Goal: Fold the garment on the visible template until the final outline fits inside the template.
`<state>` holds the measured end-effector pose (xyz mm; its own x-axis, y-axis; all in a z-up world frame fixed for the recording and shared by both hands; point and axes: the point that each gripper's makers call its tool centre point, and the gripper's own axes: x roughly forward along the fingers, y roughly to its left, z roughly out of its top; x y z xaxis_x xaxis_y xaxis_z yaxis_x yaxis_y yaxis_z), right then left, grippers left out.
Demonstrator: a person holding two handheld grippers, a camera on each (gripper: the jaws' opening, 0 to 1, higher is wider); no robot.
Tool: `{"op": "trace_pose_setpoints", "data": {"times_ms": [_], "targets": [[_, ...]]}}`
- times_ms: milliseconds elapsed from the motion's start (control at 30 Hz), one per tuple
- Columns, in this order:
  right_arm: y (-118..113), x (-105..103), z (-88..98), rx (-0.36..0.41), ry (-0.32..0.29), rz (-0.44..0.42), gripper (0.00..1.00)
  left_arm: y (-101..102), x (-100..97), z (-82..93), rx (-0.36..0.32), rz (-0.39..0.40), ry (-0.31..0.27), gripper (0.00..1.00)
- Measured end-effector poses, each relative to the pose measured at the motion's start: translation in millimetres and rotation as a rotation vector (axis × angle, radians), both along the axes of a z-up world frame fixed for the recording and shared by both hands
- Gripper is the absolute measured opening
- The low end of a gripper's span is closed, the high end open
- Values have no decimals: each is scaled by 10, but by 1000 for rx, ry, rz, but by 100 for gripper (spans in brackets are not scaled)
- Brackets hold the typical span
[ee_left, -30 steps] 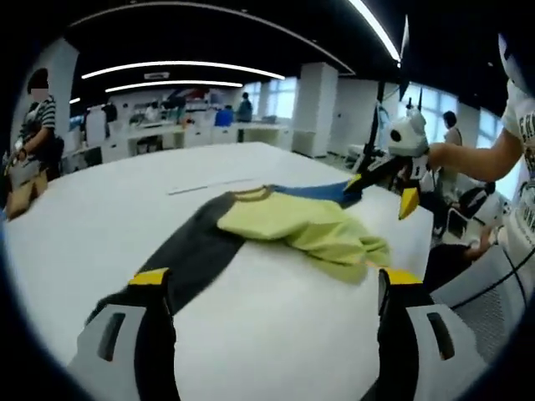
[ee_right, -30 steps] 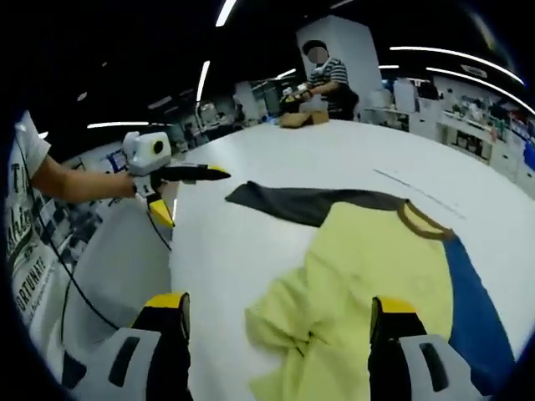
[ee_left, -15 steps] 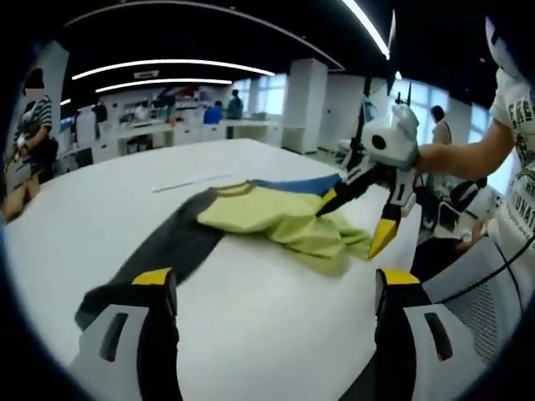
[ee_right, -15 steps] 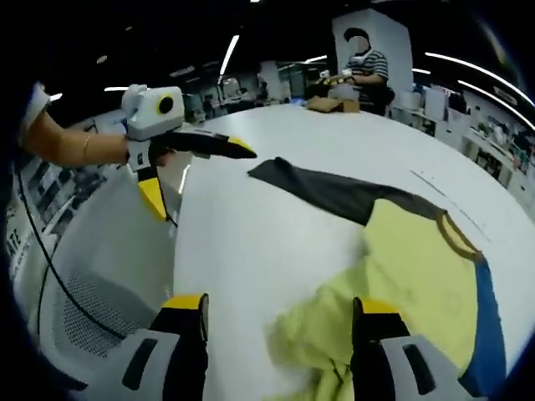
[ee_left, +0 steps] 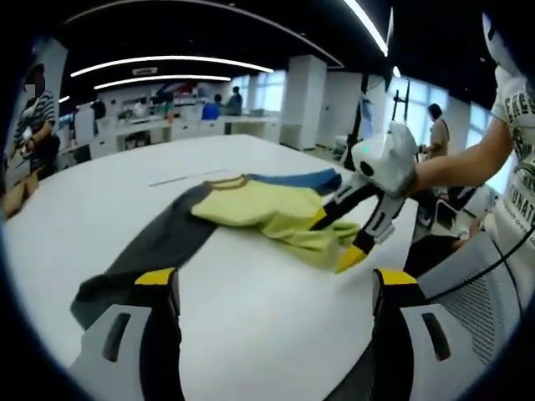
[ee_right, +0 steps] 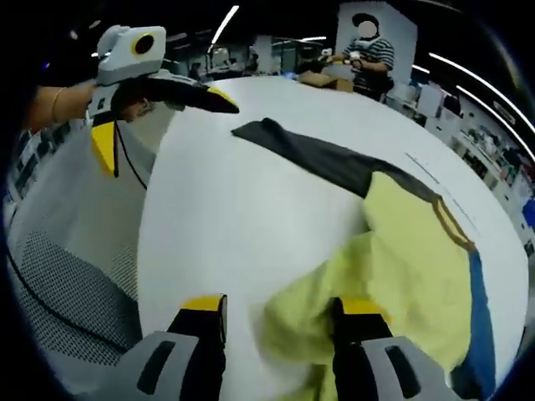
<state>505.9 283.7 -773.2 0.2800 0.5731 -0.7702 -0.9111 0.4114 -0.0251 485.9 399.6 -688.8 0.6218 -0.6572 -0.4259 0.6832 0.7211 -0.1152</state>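
The garment lies rumpled on the white table [ee_left: 251, 334]: a yellow-green body [ee_left: 267, 209], a dark grey sleeve [ee_left: 150, 251] stretched toward me and a blue sleeve [ee_left: 292, 178] at the far side. In the right gripper view the yellow body [ee_right: 410, 251] spreads ahead, with the grey sleeve [ee_right: 318, 154] beyond. My right gripper [ee_right: 280, 307] [ee_left: 333, 242] is open, and the bunched yellow hem lies between its jaws. My left gripper [ee_left: 272, 280] [ee_right: 163, 121] hovers open near the end of the grey sleeve, holding nothing. A thin line [ee_left: 188, 175] marks the table past the garment.
A person in a striped shirt [ee_right: 368, 58] stands at the table's far end beside a cardboard box [ee_right: 322, 79]. A grey mesh chair [ee_left: 476, 301] [ee_right: 58, 284] sits at the near table edge. Desks and other people fill the room behind.
My right gripper has come down onto the bunched yellow hem and its jaws have narrowed around the cloth. The left gripper has stayed open and barely moved.
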Motion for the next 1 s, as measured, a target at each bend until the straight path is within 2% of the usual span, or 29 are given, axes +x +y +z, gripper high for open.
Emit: {"op": "trace_pose_setpoints", "data": {"times_ms": [167, 433, 600, 767, 867, 1000], "targets": [[-64, 75, -43, 34, 40, -97, 37, -28, -35, 7, 0, 1, -4, 91], [-95, 77, -138, -13, -2, -79, 27, -16, -39, 2, -11, 14, 3, 89], [-136, 80, -198, -5, -2, -125, 19, 15, -52, -12, -16, 27, 13, 89], [-152, 113, -190, 15, -9, -145, 6, 35, -65, -34, -13, 33, 23, 88], [-171, 136, -137, 24, -1, -132, 2, 43, -54, -47, -12, 33, 26, 88], [-180, 152, 20, 48, -12, -85, 0, 40, -33, -61, -10, 30, 27, 87]]}}
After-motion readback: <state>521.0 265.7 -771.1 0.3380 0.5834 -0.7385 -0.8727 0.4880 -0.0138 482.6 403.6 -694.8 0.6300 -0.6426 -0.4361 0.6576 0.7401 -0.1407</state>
